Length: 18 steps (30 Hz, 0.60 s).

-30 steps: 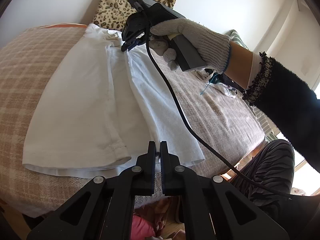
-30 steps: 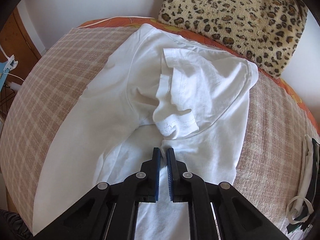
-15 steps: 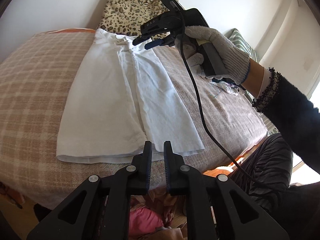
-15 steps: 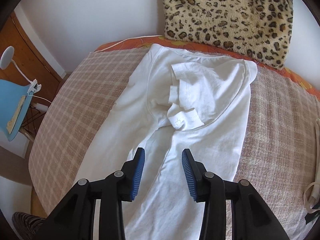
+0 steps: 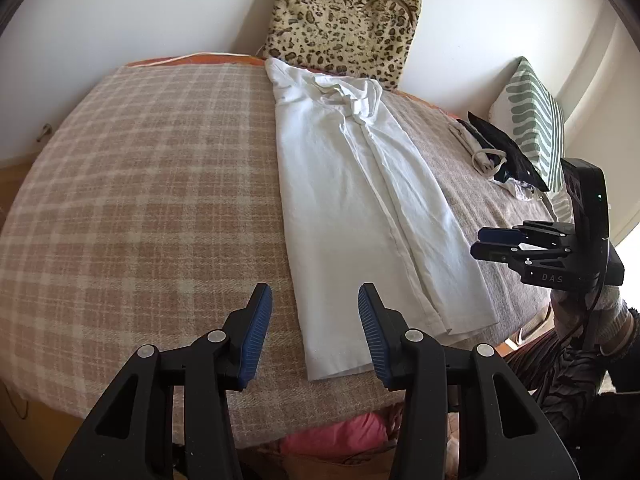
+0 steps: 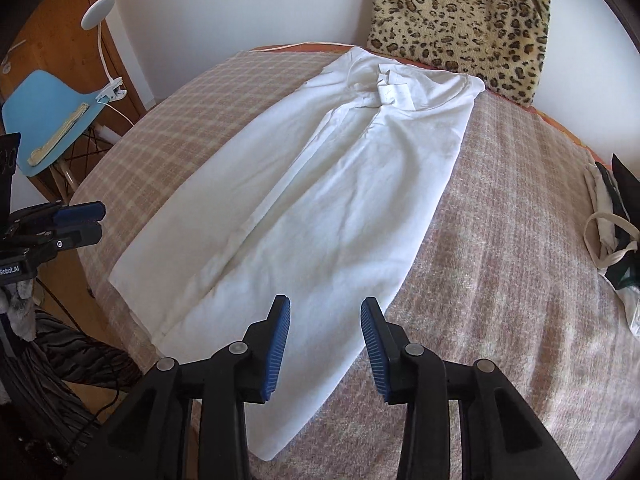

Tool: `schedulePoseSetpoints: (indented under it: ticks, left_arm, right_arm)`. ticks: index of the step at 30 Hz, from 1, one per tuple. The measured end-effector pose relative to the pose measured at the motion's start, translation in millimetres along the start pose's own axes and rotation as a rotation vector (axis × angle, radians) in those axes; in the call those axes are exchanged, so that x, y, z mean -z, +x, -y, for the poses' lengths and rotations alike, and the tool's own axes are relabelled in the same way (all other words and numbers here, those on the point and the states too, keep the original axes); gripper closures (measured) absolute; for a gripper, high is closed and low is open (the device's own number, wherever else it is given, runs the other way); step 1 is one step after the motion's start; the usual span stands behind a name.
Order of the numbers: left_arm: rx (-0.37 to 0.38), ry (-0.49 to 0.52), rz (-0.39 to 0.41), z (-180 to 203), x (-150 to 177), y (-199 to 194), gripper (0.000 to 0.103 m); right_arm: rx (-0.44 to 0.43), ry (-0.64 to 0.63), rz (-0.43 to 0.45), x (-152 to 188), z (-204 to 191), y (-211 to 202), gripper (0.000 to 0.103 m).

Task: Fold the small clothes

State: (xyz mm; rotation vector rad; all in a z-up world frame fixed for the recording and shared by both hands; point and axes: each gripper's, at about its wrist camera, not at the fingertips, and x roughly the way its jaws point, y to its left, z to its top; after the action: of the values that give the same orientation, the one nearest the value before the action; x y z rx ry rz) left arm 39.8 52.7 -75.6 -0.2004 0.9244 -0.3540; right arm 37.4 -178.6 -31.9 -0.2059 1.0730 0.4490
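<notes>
A white shirt [image 5: 352, 184] lies flat on the checked blanket [image 5: 152, 184], folded lengthwise into a long strip, its collar end by the leopard cushion. It also shows in the right wrist view [image 6: 332, 200]. My left gripper [image 5: 314, 300] is open and empty, above the blanket's near edge just left of the shirt's hem. My right gripper [image 6: 325, 312] is open and empty above the shirt's hem end. Each gripper shows in the other's view, the right one [image 5: 486, 242] at the bed's right side, the left one [image 6: 86, 222] at its left side.
A leopard cushion [image 5: 344, 24] leans on the wall behind the shirt. A striped green pillow [image 5: 532, 120] and a pile of black and white items [image 5: 496, 152] lie at the right of the bed. A blue chair [image 6: 48, 120] with a clip lamp stands left of the bed.
Both grippers opened and let the shirt go, then pulled back from it. The right gripper left the collar end and moved to the near right. The shirt now lies flat.
</notes>
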Motion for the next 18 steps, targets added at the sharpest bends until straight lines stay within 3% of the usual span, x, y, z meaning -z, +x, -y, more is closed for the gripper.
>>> schedulePoseSetpoints:
  ticks: [5,11,18]
  left_arm:
    - [0.062,-0.085,-0.085,-8.2,10.2,15.5,0.06]
    - [0.039,-0.085,-0.09,-4.7,18.3,17.6,0.06]
    - [0.073,-0.135,-0.099,-13.8,21.7,21.8,0.063]
  right_arm:
    - [-0.149,0.187,-0.048,33.4,29.5,-6.2,0.063]
    - [-0.313,0.328,-0.055,65.0,44.6,-5.9,0.061]
    - [-0.379,0.354,-0.047,68.4,46.3,0.3,0.062]
